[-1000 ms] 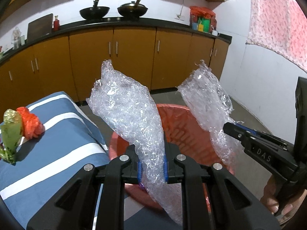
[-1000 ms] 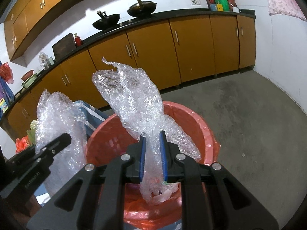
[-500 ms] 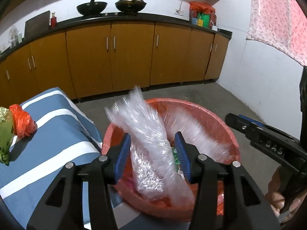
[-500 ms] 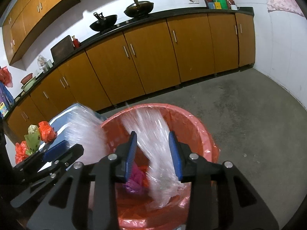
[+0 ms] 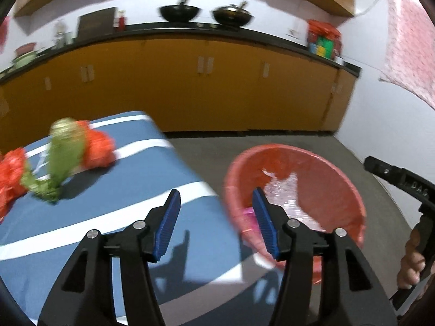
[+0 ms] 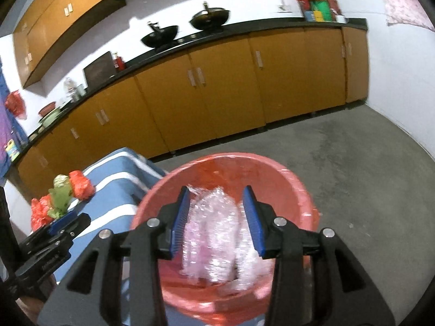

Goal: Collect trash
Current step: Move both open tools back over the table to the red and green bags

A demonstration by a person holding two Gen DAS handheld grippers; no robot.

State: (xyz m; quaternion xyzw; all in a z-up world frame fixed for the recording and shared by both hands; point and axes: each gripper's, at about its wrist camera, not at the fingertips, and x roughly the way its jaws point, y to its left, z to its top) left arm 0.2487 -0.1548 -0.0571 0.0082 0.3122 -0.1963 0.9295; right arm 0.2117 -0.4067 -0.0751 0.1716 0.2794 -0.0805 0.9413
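both tools released | bubble wrap now in bin

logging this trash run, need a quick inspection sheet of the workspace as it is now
surface: blue striped cloth on the table.
job's things: bubble wrap lies in the red bin; red and green wrappers sit on the cloth.
clutter: nothing seen.
grippers: left hand-held gripper open, empty; right hand-held gripper open over the bin.
cables: nothing seen.
surroundings: orange cabinets, two woks on the counter.
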